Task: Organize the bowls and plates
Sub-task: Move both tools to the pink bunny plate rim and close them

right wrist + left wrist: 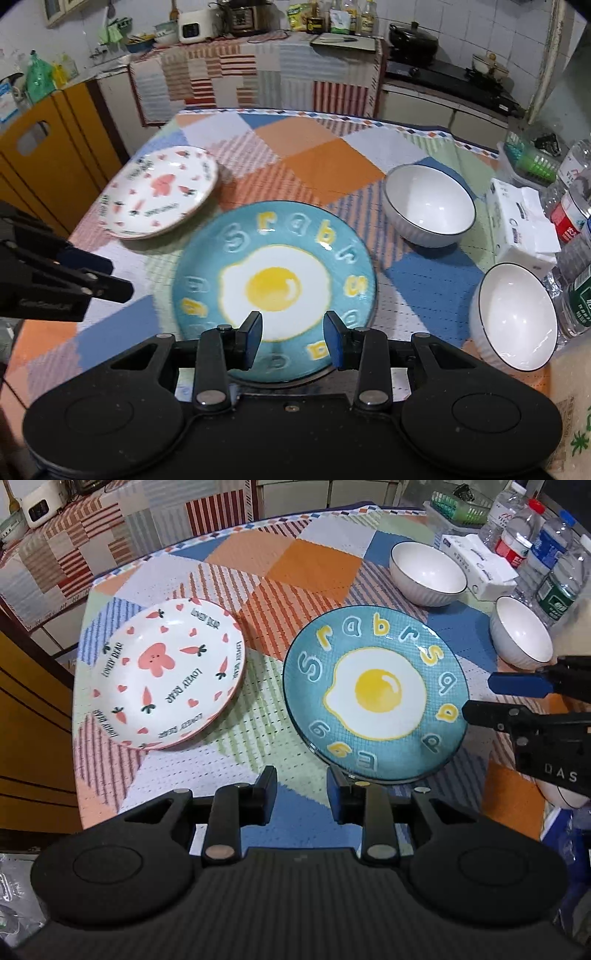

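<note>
We are listing what is lying on the desk (317, 155), which is wearing a patchwork cloth of orange, blue, green and striped squares.

Plates: we are counting a teal plate (375, 698) with a fried-egg picture and raised letters round its rim, sitting near the middle of the desk. In the left wrist view another rim is showing just beneath its near edge, so it appears to be resting on a second plate; we cannot tell more of that one. To its left, apart from it, we are seeing a white dish (166, 675) printed with pink rabbits, carrots and hearts.

Bowls: we are counting two white bowls with dark rims. The far bowl (428, 205) is sitting beyond and to the right of the teal plate; the near bowl (515, 317) is sitting by the right edge of the desk, tilted towards us in the right wrist view.

Other items: a tissue pack (521, 225) is lying between the bowls and a cluster of water bottles (535, 542) at the right edge.

Grippers: the left gripper (301, 794) is hovering over the cloth beside the teal plate's near rim, its jaws standing apart and gripping nothing. The right gripper (291, 341) is hovering above the teal plate, its jaws likewise parted and empty.
</note>
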Available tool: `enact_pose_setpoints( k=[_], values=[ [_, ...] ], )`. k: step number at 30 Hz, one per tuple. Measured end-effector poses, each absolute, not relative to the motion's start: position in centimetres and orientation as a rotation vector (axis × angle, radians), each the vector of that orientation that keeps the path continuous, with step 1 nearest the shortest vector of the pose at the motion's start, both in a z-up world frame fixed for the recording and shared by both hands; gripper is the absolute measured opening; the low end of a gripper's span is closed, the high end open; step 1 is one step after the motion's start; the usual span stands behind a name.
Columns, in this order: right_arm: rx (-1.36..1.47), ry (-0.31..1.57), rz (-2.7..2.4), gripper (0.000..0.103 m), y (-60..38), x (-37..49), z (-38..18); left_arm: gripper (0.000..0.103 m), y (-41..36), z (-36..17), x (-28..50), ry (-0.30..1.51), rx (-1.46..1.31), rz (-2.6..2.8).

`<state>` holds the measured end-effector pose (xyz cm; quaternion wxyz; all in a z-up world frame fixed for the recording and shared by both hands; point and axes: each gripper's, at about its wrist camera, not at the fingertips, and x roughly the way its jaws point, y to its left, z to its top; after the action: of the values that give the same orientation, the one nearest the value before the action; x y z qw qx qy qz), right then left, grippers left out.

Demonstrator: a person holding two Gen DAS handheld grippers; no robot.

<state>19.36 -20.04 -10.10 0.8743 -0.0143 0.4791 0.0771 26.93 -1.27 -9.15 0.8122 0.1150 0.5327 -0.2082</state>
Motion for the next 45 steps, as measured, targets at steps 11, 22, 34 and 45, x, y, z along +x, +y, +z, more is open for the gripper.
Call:
enact_pose_setpoints(
  k=[11, 22, 34, 45],
  values=[
    [-0.070, 0.925, 0.259, 0.052, -17.8, 17.2, -4.9, 0.040, 2.4, -4.4, 23.9, 1.093, 0.280, -0.439],
    [-0.130, 0.916, 0.348, 0.071, -14.8, 17.8, -2.1, 0.058, 7.1, -1.9, 24.9, 1.093, 0.303, -0.371],
    [-0.090, 0.847, 0.517, 0.072, -12.4, 21.3, -0.7, 0.089, 12.8, -1.6, 29.2, 0.987, 0.260, -0.298],
    [-0.026, 0.952, 0.574, 0.067, -11.2, 30.5, -5.4, 0.088, 16.6, -7.2, 35.9, 0.994, 0.159, -0.313]
  ],
)
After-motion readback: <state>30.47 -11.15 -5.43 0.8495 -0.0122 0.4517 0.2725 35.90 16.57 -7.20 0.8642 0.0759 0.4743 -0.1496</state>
